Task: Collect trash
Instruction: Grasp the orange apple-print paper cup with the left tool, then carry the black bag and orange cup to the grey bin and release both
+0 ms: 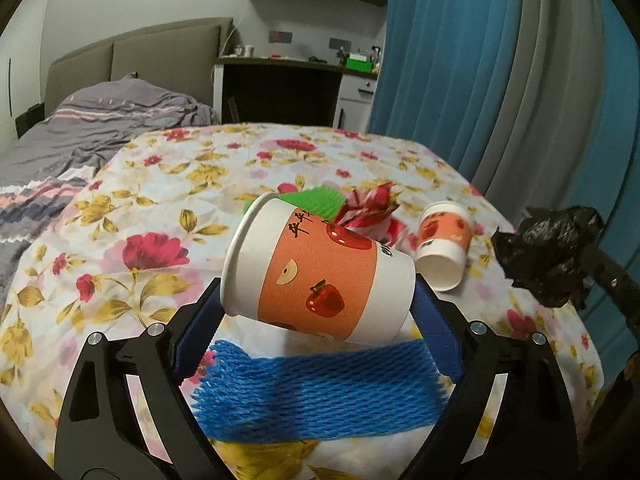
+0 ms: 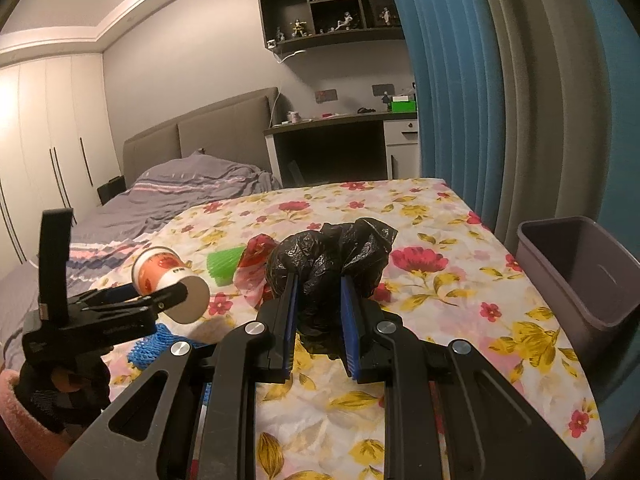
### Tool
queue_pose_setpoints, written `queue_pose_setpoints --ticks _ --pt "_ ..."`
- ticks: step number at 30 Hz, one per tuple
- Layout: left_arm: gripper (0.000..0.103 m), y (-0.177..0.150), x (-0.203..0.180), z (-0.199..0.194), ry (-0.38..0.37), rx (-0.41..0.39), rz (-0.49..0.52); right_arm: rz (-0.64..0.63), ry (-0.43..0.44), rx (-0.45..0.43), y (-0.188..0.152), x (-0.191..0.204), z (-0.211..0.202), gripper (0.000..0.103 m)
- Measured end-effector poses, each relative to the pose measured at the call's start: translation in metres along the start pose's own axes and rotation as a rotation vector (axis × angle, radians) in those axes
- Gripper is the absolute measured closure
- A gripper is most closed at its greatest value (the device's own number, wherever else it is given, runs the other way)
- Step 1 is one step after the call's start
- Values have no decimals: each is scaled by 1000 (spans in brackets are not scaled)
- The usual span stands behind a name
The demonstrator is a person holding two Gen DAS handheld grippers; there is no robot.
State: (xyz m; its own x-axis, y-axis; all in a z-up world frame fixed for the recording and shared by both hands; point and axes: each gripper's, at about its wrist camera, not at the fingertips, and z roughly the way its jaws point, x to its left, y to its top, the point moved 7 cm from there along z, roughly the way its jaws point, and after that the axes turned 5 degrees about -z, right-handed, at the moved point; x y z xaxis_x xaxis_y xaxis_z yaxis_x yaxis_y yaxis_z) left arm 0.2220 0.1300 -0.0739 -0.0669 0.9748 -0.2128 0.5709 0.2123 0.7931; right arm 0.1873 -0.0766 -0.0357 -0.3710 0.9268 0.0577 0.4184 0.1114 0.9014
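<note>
A paper cup [image 1: 316, 276] with an orange apple band lies sideways between the blue pads of my left gripper [image 1: 318, 288], which is shut on it and holds it just above the floral tablecloth [image 1: 160, 200]. The right wrist view shows the same cup [image 2: 168, 280] off the cloth. Under it lies a blue foam net [image 1: 316, 396]. Behind it are a green foam net [image 1: 316, 202] and a red wrapper [image 1: 368, 208]. A second cup [image 1: 442, 248] lies on its side to the right. My right gripper [image 2: 320, 280] is shut on a crumpled black plastic bag [image 2: 328, 260].
A grey plastic bin [image 2: 580, 276] stands off the table's right edge, by the blue and grey curtain [image 2: 500, 100]. A bed with grey bedding [image 2: 180, 188] lies beyond the table on the left. A gloved hand [image 2: 60, 388] holds the left gripper at the lower left.
</note>
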Motion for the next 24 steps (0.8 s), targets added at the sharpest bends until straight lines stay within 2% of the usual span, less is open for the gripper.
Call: queue_pose_setpoints --ticks 12,24 --pt "14 3 -55 -23 -55 -40 34 22 -36 -31 -1 -28 -27 82" --pt "14 4 -115 -28 -117 -56 76 46 -92 -68 0 -69 -55 82"
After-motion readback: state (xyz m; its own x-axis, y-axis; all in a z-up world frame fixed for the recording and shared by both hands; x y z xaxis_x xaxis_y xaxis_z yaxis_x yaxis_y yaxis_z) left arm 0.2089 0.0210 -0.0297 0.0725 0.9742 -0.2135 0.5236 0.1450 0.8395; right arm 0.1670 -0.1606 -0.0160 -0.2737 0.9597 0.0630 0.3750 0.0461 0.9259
